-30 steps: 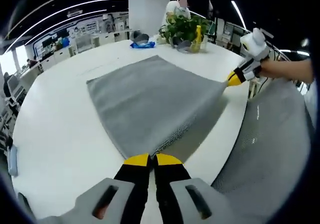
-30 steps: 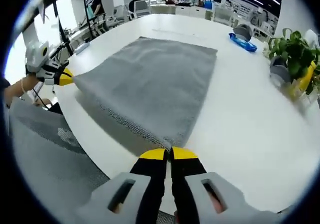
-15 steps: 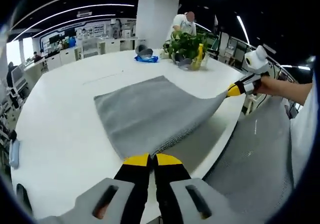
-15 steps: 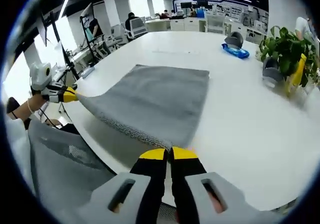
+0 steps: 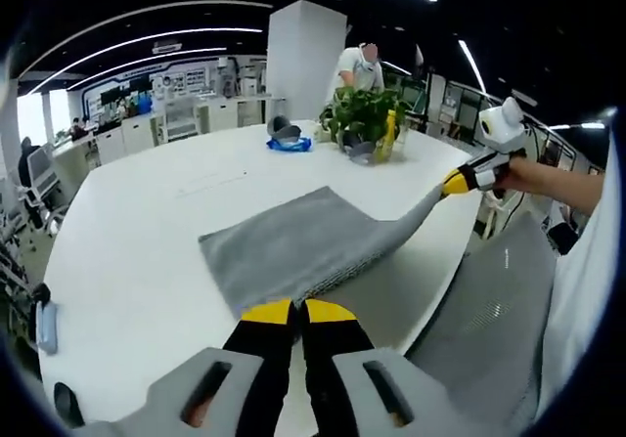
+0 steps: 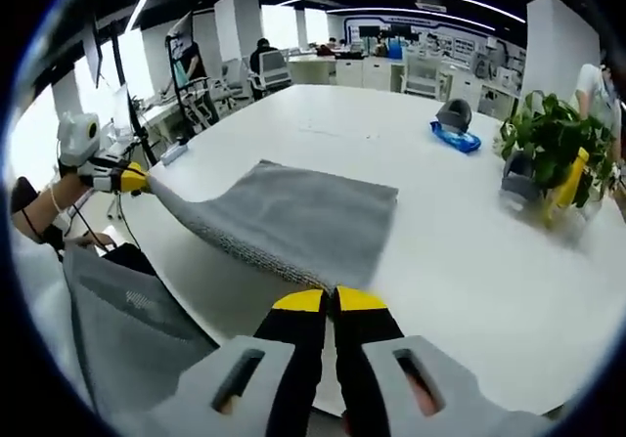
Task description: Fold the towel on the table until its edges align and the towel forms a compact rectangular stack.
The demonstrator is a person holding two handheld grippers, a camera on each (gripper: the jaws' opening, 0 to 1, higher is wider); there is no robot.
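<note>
A broad white table (image 5: 127, 251) with a rounded edge carries a grey towel (image 5: 293, 246), its far part lying flat on the smooth top while its near edge is lifted clear and stretched between two grippers. In the left gripper view, the left gripper (image 5: 298, 310) has its yellow-tipped black jaws pressed together on one near corner of the towel, the cloth running away from the tips toward the table's middle. The right gripper (image 5: 458, 181) enters that view from the right, held by a hand (image 5: 514, 171), pinching the other near corner so the raised edge sags slightly between the two. In the right gripper view the same gripper's own jaws meet at the bottom of the picture, closed on that corner, and the towel fans out ahead of them.

The towel's raised underside shows a coarse, waffle-like weave; its top looks soft and matte. No writing can be read on it.

A grey mesh chair back (image 5: 489, 310) stands beside the table edge. Farther off on the table sit a leafy potted plant (image 5: 364, 114) with a yellow bottle (image 5: 389, 134) just beside it, and a blue object (image 5: 290, 144) with a grey thing on top.
</note>
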